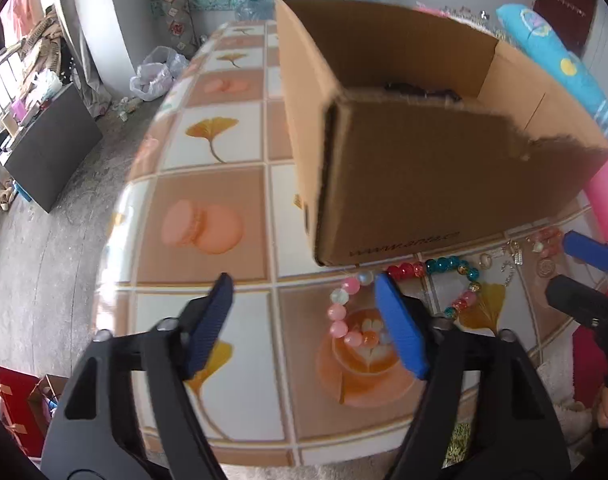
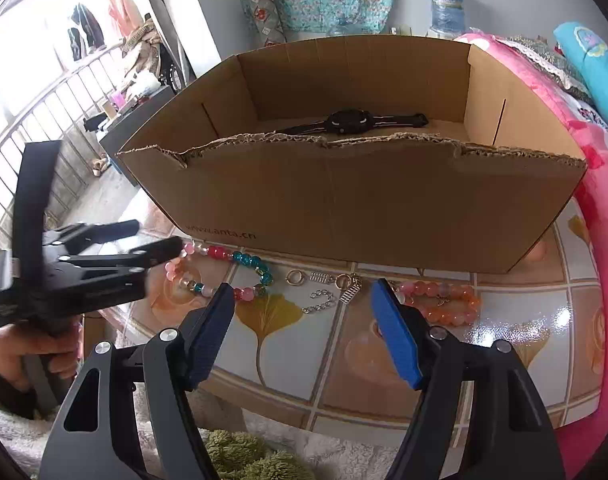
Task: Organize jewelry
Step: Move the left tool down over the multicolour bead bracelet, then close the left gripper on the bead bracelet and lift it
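Observation:
A bracelet of pink, red and teal beads (image 1: 338,313) (image 2: 247,259) lies on the patterned table (image 1: 219,184) in front of an open cardboard box (image 1: 424,184) (image 2: 364,208). A black watch (image 2: 352,122) lies inside the box. My left gripper (image 1: 304,284) (image 2: 159,236) stands open just above the table, its right finger overlapping the bracelet's loop, nothing between the pads. My right gripper (image 2: 301,290) (image 1: 572,272) is open too, over a silver chain (image 2: 320,302) and small metal rings (image 2: 294,278). An orange and pink bead bracelet (image 2: 444,304) lies just right of it.
The box fills the far half of the table. Pink bedding (image 2: 584,140) and a blue cushion (image 2: 596,64) press against the table's right side. The table's left edge drops to a grey floor (image 1: 55,240). A fluffy rug (image 2: 243,456) lies below the near edge.

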{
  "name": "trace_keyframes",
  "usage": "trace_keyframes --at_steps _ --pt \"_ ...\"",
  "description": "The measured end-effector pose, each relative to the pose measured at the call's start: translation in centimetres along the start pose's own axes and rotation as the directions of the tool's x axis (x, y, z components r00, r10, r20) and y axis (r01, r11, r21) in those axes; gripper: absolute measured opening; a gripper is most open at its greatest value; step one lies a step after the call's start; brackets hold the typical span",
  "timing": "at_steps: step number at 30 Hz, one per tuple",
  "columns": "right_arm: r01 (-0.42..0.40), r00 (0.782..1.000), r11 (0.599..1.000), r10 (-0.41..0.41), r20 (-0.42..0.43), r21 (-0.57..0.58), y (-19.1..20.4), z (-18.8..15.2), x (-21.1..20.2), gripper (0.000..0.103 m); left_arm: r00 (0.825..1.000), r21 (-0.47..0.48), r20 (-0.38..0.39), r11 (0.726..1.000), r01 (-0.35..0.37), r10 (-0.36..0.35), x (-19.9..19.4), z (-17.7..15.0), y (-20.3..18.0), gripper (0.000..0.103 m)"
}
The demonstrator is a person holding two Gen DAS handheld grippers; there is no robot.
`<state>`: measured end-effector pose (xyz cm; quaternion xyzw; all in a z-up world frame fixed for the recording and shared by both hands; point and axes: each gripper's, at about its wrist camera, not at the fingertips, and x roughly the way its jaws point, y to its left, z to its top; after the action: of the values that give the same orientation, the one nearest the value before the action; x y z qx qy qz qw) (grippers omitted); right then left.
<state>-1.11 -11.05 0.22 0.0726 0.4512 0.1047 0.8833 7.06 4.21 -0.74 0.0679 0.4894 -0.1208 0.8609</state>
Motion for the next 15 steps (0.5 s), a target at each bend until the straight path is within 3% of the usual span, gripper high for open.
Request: trace_keyframes --at_steps 4,7,11,15 --pt "-0.009 1.000 1.000 0.009 0.012 0.001 0.1 -0.3 -0.5 0.069 0.999 0.080 0.010 0.996 -0.038 0.037 0.4 -1.1 -1.6 0.055" --pt "-0.027 0.999 1.000 0.027 0.021 -0.003 0.2 -0.4 -0.6 0.069 1.000 0.081 -0.003 0.996 -0.020 0.020 0.0 -1.7 -1.5 0.051" --pt "-0.063 0.998 0.998 0.063 0.002 -0.010 0.5 -0.4 -0.1 0.057 1.000 0.098 -0.024 0.995 -0.012 0.014 -0.9 -2.9 -1.1 0.050" --pt "-0.105 0.994 0.994 0.104 -0.027 -0.032 1.4 -0.4 0.6 0.047 1.000 0.080 -0.022 0.997 0.011 -0.010 -1.7 -3.9 -0.5 0.042"
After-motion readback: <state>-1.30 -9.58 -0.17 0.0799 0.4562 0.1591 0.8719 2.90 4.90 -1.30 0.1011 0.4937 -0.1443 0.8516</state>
